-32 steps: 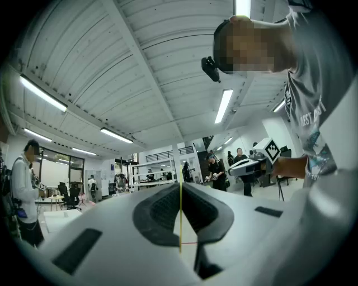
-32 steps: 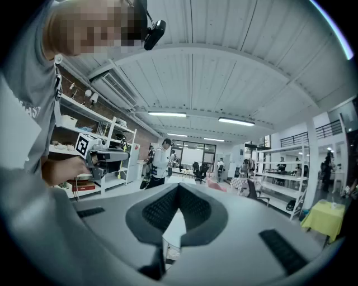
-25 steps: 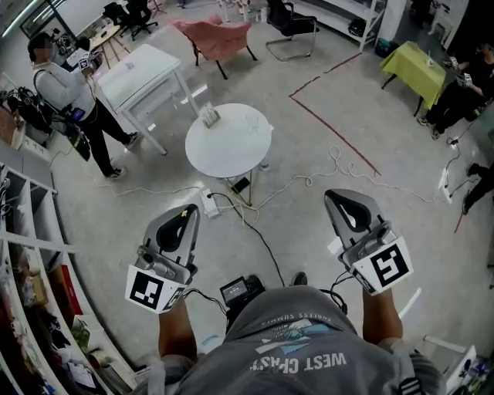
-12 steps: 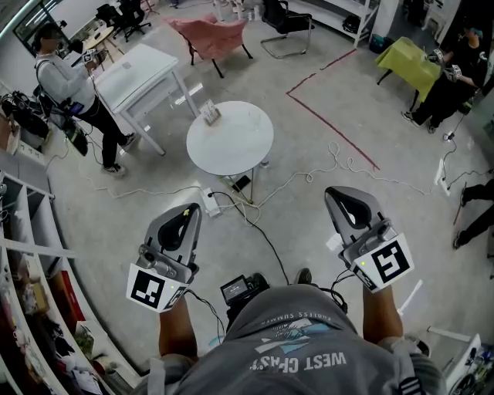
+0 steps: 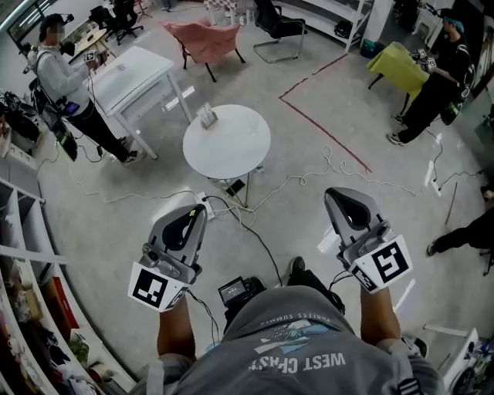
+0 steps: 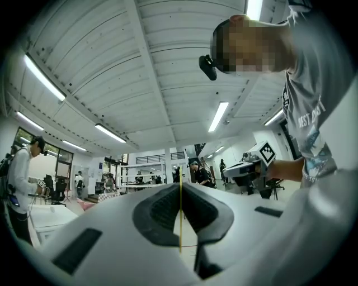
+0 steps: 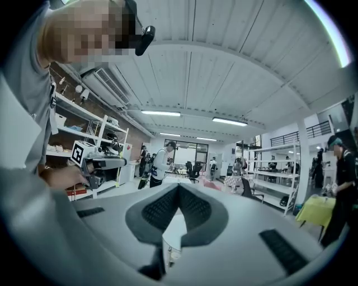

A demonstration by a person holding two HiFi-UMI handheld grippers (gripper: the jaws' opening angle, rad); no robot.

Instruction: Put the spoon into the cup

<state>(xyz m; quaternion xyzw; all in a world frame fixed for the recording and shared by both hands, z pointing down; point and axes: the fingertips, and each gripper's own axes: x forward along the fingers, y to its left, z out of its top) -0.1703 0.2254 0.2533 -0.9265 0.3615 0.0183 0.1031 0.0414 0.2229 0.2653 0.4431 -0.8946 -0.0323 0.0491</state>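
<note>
The left gripper has edged slightly toward the middle of the head view, its jaws pressed together on nothing. Ahead stands the round white table, with a small item near its far left edge. Spoon and cup are too small to tell. The right gripper points level, its jaws likewise together and empty.

Two grippers — left gripper, right gripper. Three worktops — round worktop, white rectangular worktop, yellow-green worktop. One pink chair, one black chair.
</note>
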